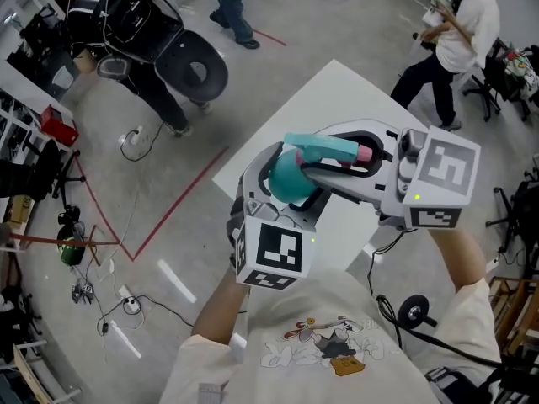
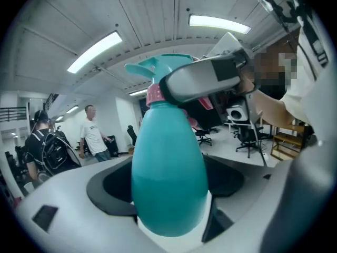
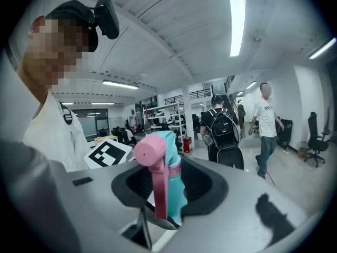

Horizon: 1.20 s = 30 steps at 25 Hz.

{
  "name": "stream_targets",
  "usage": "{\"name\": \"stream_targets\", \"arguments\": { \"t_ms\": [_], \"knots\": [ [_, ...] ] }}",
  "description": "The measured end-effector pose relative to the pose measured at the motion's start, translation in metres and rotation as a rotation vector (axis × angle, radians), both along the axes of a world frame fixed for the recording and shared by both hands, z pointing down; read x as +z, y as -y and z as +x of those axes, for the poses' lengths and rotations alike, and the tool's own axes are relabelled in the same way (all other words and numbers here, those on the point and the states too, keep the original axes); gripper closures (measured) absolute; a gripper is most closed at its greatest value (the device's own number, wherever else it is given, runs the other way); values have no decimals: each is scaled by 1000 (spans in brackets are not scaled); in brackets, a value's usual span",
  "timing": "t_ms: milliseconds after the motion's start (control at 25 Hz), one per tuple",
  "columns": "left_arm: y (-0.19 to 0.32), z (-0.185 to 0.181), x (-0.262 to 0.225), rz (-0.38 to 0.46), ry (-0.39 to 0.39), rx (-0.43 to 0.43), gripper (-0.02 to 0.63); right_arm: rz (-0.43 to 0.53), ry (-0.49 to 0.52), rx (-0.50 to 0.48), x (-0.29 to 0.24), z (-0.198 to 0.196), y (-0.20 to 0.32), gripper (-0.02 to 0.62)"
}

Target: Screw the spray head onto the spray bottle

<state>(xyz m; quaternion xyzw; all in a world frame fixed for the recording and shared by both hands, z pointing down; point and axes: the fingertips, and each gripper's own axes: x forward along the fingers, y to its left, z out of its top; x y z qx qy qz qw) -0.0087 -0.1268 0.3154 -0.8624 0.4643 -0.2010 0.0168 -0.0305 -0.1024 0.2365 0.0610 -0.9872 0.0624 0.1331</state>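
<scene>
I hold both grippers up above a white table [image 1: 337,91]. My left gripper [image 1: 282,188] is shut on the belly of the teal spray bottle [image 1: 290,179], which fills the left gripper view as a teal bottle [image 2: 168,178] between the jaws of the left gripper [image 2: 171,210]. A pink collar [image 2: 154,95] sits at the bottle's neck under the teal spray head [image 2: 163,70]. My right gripper [image 1: 324,154] is shut on the spray head [image 1: 324,147]. Its grey finger [image 2: 202,78] crosses the head. In the right gripper view, the spray head [image 3: 171,175] with its pink nozzle [image 3: 150,149] stands between the jaws of the right gripper [image 3: 163,204].
People stand and walk on the grey floor beyond the table, one with a black backpack [image 1: 139,15]. A red tape line [image 1: 177,204] and loose cables [image 1: 126,305] lie on the floor at left. Office chairs [image 1: 497,74] stand at the far right.
</scene>
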Motion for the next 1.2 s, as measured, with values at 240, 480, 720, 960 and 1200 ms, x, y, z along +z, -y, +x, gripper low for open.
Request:
{"name": "stream_targets", "arguments": {
  "t_ms": [240, 480, 720, 960, 1200],
  "knots": [
    [10, -11, -1, 65, 48, -147, 207, 13, 39, 109, 0, -2, 5, 462],
    [18, -25, -1, 106, 98, -250, 207, -26, 74, 237, 3, -6, 16, 462],
    [18, -25, 7, 116, 118, -278, 207, -38, 73, 319, 11, -4, 15, 462],
    [19, -17, 11, 74, 4, -213, 207, -74, 57, 274, 17, -5, 10, 427],
    [17, -13, 8, 64, -57, -131, 207, -100, 71, 221, 14, -4, 1, 364]
  ]
}}
